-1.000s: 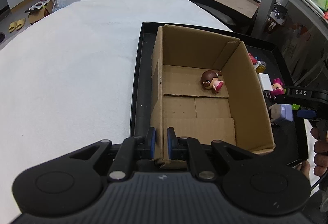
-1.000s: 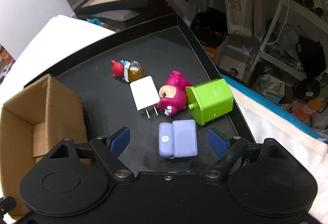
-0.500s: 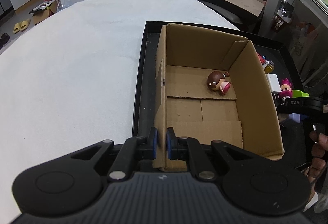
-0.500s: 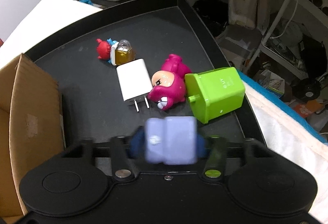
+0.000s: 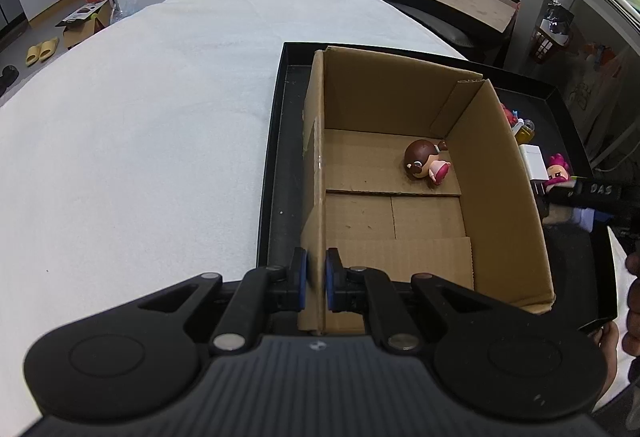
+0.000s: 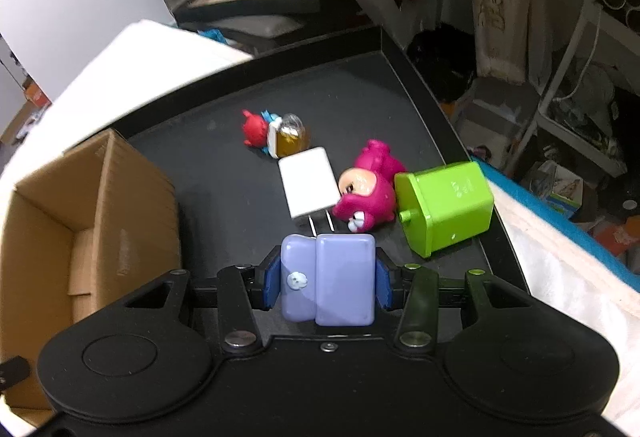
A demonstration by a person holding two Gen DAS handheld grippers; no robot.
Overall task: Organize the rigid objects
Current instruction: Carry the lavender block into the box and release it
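Note:
My left gripper [image 5: 316, 287] is shut on the near left wall of the open cardboard box [image 5: 500, 205], which stands in a black tray [image 5: 276, 173]. Inside the box lies a brown-haired doll [image 5: 426, 163]. My right gripper [image 6: 327, 280] is shut on a lavender toy block [image 6: 332, 279], both blue pads pressing its sides, just above the tray floor [image 6: 224, 177]. Beyond it on the tray lie a white charger [image 6: 308, 183], a pink figure [image 6: 366, 189], a green toy bin [image 6: 444, 207] on its side, and a small red figure with an amber bottle [image 6: 276, 133].
The tray sits on a white cloth-covered table [image 5: 140, 125]. The box [image 6: 80, 213] stands left of the loose toys in the right wrist view. A second table [image 5: 448, 1] with a cup and a mask is behind. Shelves and clutter [image 6: 568, 85] crowd the right side. A hand [image 5: 632, 301] shows at right.
My right gripper closed from wide open onto the lavender block. The left gripper kept its hold on the box wall, and the box stayed put.

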